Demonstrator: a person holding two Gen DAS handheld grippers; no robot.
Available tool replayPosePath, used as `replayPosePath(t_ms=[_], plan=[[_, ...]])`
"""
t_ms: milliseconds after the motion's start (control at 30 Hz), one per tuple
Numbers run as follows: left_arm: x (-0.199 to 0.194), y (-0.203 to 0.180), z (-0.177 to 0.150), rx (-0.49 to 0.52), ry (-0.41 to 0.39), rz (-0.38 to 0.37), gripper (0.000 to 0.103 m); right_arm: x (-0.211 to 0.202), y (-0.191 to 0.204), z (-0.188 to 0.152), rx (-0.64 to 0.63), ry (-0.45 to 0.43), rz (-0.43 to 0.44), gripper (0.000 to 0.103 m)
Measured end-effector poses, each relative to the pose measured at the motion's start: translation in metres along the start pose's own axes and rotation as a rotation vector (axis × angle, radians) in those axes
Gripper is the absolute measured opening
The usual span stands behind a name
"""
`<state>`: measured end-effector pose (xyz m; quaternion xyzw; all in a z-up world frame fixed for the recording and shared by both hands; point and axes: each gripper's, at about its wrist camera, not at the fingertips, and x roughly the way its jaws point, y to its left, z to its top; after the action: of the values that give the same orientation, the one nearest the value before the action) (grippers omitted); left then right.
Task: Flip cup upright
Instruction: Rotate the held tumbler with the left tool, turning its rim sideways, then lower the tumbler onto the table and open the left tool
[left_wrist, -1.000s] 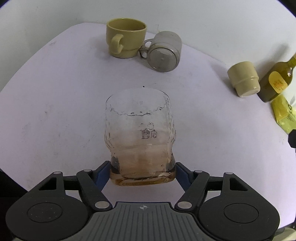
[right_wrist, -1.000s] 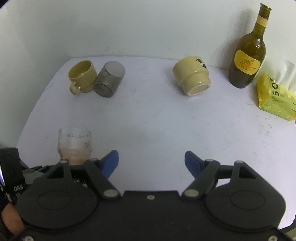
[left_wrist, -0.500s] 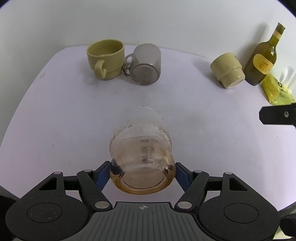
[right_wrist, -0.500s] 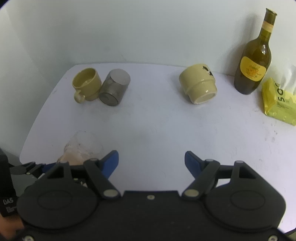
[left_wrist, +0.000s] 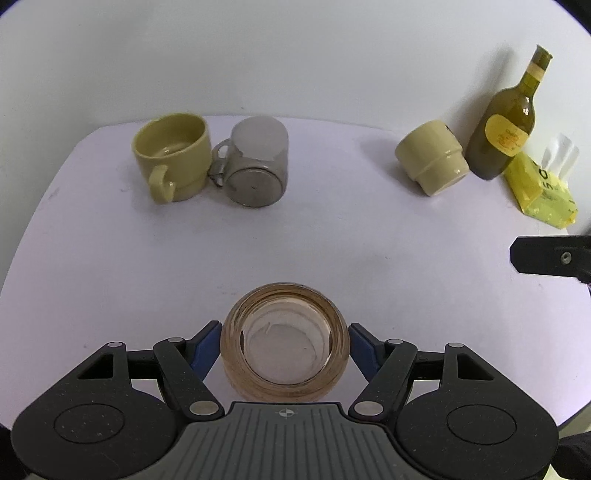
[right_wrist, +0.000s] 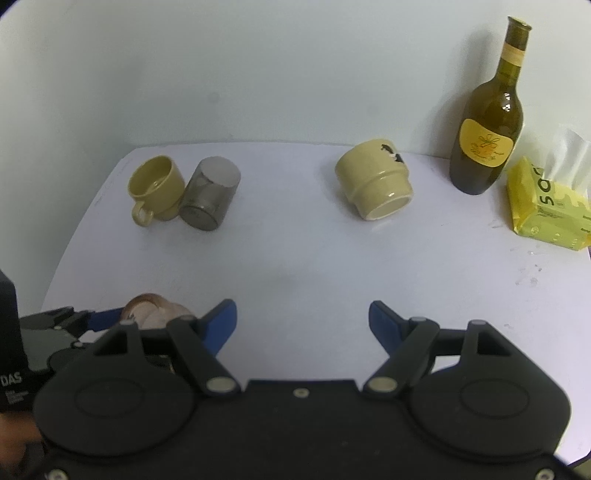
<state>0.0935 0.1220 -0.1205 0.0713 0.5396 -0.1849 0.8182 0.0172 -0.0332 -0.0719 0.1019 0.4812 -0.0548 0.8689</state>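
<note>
White wall backs a pale worktop (left_wrist: 295, 240) that carries a handful of drinking vessels. Nearest the left wrist camera, the left gripper (left_wrist: 284, 345) is clamped on a clear glass cup (left_wrist: 284, 341) with an amber tint, its blue fingers (left_wrist: 205, 349) pressing the cup from both sides. The cup's round end faces that camera, so its axis points away along the fingers, roughly toward the wall. From the right wrist view only a sliver of the cup (right_wrist: 149, 314) shows, past the black body of the right gripper.

Relative to the glass cup, a yellow mug (left_wrist: 171, 160) stands upright far behind and to the left, handle toward the camera. Touching its right side lies a grey glass mug (left_wrist: 256, 166), tipped over. Far behind and to the right of the glass cup lies a cream cup (left_wrist: 432, 160) on its side, base toward the camera. Just right of that stands a dark green bottle (left_wrist: 506, 125) with a yellow label, and beside it a yellow tissue pack (left_wrist: 539, 188).

The right gripper (right_wrist: 303, 319) hangs over the worktop to the right of the glass cup, jaws spread wide with nothing between them.
</note>
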Motion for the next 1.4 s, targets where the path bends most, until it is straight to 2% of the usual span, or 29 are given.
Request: replayPosePath(t_ms=[200,533,600,1000,1200,1333,1400], plan=[[0.000,-0.001,0.000,-0.016,0.012,0.010,0.067,0.000,-0.007,-0.001,0.014,0.000,-0.008,0.077],[-0.009,-0.001,-0.008,-0.030,0.009,0.032,0.070,-0.002,0.007,-0.003,-0.037,-0.004,0.013,0.077],[-0.009,-0.001,-0.013,-0.032,-0.003,0.030,0.067,-0.003,0.005,-0.003,-0.043,-0.009,0.010,0.077],[-0.002,-0.008,-0.001,-0.106,0.004,0.084,0.068,-0.004,-0.017,-0.003,-0.079,-0.044,0.025,0.078],[-0.010,-0.013,-0.008,-0.152,0.049,0.143,0.077,0.006,-0.024,-0.009,-0.081,-0.005,0.083,0.078],[-0.030,-0.012,-0.019,-0.186,0.029,0.148,0.081,0.002,-0.021,-0.010,-0.105,-0.012,0.098,0.083],[-0.051,-0.009,-0.027,-0.195,-0.003,0.138,0.090,-0.008,-0.017,-0.010,-0.116,-0.023,0.103,0.087]])
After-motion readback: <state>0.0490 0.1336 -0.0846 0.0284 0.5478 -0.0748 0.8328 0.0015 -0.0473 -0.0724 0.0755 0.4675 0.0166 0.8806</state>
